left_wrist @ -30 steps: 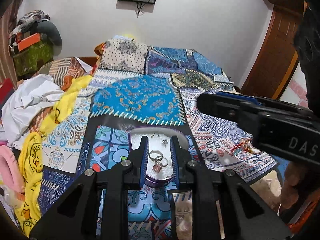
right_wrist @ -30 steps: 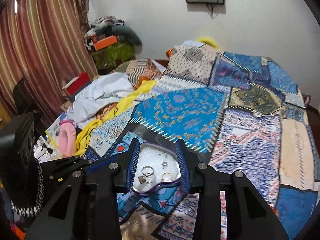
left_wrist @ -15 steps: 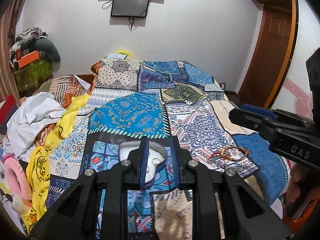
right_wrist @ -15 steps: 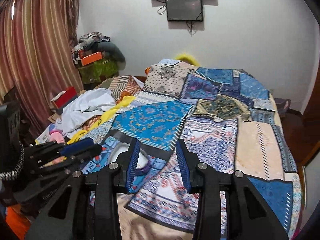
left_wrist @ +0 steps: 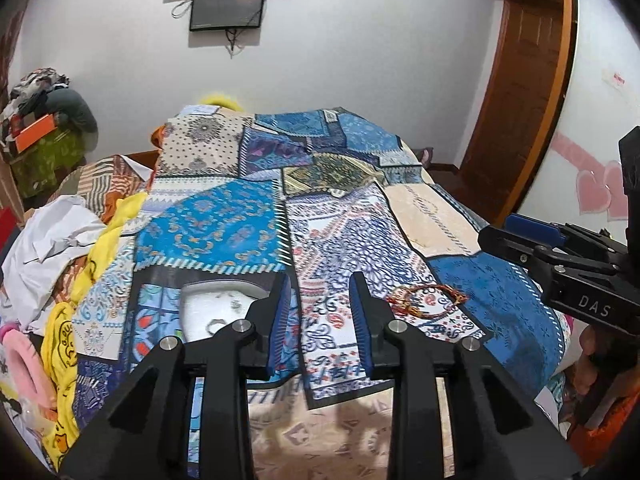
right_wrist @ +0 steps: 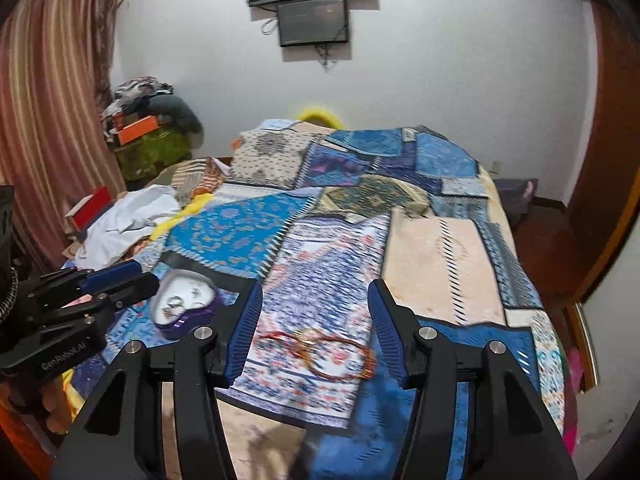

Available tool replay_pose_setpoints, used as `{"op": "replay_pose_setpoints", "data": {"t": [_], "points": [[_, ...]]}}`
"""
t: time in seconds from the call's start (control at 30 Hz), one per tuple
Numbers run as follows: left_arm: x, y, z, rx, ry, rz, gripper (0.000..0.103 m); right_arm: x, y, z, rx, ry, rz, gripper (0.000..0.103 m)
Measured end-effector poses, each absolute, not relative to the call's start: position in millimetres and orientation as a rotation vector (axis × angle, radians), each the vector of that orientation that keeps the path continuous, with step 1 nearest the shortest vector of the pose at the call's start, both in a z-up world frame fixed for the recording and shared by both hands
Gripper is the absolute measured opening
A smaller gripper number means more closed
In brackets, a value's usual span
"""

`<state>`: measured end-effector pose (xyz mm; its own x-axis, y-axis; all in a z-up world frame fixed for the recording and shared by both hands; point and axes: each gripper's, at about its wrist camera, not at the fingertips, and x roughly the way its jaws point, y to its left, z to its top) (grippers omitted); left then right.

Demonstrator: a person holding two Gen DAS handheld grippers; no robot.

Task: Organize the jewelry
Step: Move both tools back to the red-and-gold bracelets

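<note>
Between spread right tool (right_wrist: 314, 330) fingers: red bracelet (right_wrist: 320, 354) on quilt (right_wrist: 436, 256)

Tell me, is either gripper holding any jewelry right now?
No. The left gripper and right gripper are both open and empty; the red bracelet lies on the bedspread.

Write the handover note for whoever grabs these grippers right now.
Left gripper: open, empty, above the quilt, just right of the jewelry tray.
Right gripper: open wide, empty, lined up over the red bracelet, not touching it.
Done: rings and small pieces lie in the tray.
Left: pick up the bracelet lying loose on the quilt, right of the tray, and probably put it with the rest.
</note>
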<state>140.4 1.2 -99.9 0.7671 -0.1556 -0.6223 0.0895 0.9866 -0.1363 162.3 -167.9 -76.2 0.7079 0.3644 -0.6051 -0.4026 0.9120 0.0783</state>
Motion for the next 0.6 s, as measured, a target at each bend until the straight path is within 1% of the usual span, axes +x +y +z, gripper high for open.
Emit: {"op": "replay_pose_setpoints", "data": {"t": [0.27,0.6], "points": [[156,-22,-118,-0.083,0.743,-0.172,0.029,165,-194,-97,-0.052,0.721,0.379,0.051],[168,-35,-148,-0.074,0.824,-0.201,0.029,170,-204,-126,-0.060,0.814,0.392,0.051]]}}
